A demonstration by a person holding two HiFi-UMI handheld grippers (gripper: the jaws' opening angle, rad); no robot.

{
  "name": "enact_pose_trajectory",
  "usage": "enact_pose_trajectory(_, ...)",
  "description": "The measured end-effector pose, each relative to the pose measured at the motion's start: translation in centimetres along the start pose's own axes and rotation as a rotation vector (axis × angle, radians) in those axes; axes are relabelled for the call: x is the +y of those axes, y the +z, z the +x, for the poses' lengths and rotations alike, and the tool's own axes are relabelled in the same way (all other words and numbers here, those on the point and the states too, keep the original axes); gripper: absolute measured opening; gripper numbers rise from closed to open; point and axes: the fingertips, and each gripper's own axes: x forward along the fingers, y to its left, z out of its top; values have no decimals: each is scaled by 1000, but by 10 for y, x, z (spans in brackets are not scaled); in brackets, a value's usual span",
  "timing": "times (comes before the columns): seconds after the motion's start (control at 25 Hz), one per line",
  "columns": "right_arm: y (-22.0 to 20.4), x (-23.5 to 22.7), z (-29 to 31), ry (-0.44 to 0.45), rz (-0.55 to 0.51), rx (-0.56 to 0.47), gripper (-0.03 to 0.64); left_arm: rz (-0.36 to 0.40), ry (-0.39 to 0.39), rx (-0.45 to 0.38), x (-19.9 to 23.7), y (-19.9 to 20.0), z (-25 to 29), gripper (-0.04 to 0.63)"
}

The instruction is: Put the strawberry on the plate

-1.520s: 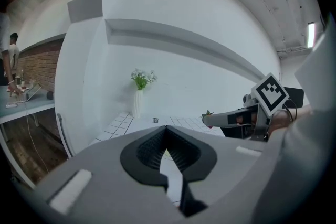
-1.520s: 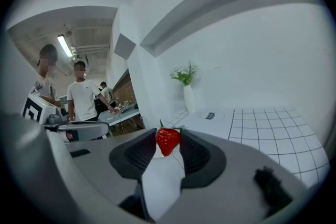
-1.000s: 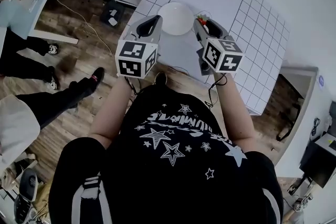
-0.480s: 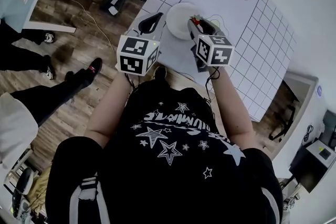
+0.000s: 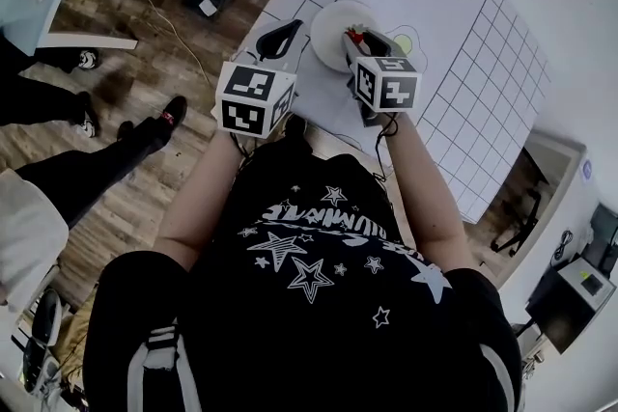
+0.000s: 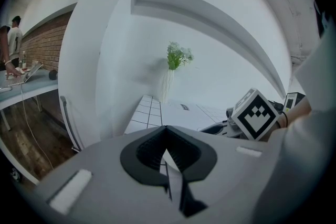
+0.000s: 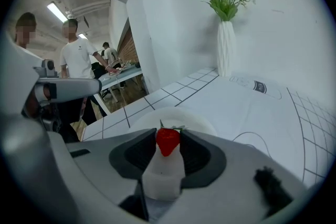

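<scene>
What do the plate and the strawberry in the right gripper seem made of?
The plate: plain white, smooth with a soft sheen, no pattern; ceramic or hard plastic, can't tell which. The strawberry: even red skin, green leaves on top; possibly a plastic model, but real fruit isn't ruled out.

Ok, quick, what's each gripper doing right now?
The left gripper is closed and empty.
The right gripper is closed on the strawberry.

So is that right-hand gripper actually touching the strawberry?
Touching. The right gripper view shows the strawberry pinched between the two jaws of the right gripper, with a pad pressed against each of its sides.
</scene>
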Motion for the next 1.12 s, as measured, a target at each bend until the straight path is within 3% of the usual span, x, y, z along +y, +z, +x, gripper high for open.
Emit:
enact_pose_trajectory(0.72,-10,1,0,0,0,51,176,-14,17,-2,8,-4,-5,9)
enact_pose_trajectory(0.88,-3,0,-15,-18,26,-4,176,-13,10,-8,3,-3,-6,9)
enact_pose_trajectory(1.12,27,-18,-57,-75,78,-178,172,-1,11,-42,-8,7,-15,9)
